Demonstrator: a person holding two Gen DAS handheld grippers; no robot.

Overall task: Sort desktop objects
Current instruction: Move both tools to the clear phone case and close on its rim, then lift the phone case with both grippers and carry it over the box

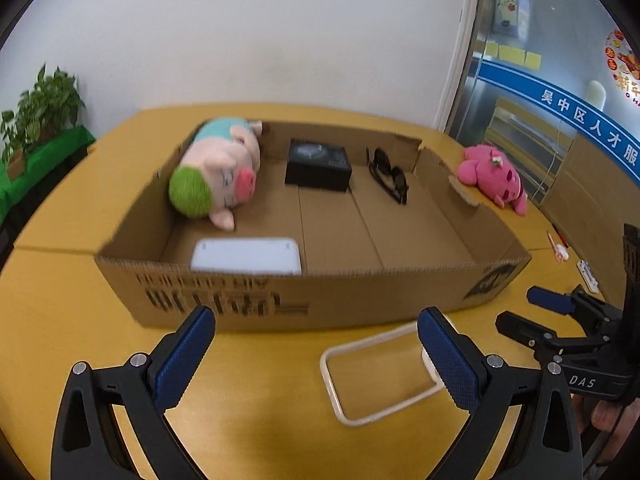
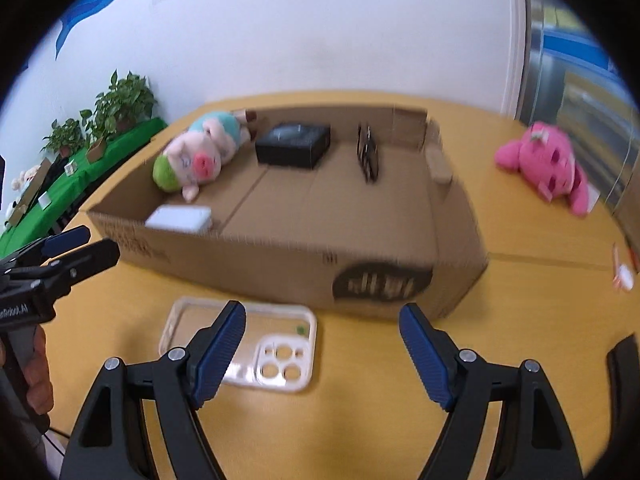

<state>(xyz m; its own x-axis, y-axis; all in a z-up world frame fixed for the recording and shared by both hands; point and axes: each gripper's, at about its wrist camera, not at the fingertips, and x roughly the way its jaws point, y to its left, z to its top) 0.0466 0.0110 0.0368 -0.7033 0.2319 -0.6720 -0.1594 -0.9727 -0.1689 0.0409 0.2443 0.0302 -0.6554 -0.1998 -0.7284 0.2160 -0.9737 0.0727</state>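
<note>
An open cardboard box [image 1: 224, 296] [image 2: 280, 268] stands on the yellow table. In it lie a pig plush with a green cap [image 1: 218, 176] [image 2: 196, 156], a black box [image 1: 318, 164] [image 2: 294, 144], dark sunglasses [image 1: 390, 176] [image 2: 368, 152] and a white flat device [image 1: 246, 256] [image 2: 180, 218]. A clear phone case [image 1: 376, 376] [image 2: 276, 352] lies on the table in front of the box. A pink plush [image 1: 494, 178] [image 2: 548, 164] lies right of the box. My left gripper [image 1: 316, 356] is open and empty, just left of the case. My right gripper [image 2: 322, 354] is open and empty, just right of the case.
Small pens and a white item [image 1: 572, 258] [image 2: 624, 272] lie near the table's right edge. Potted plants [image 1: 40, 112] [image 2: 108, 116] stand on a green-covered table at the left. A white wall is behind, a glass partition at the right.
</note>
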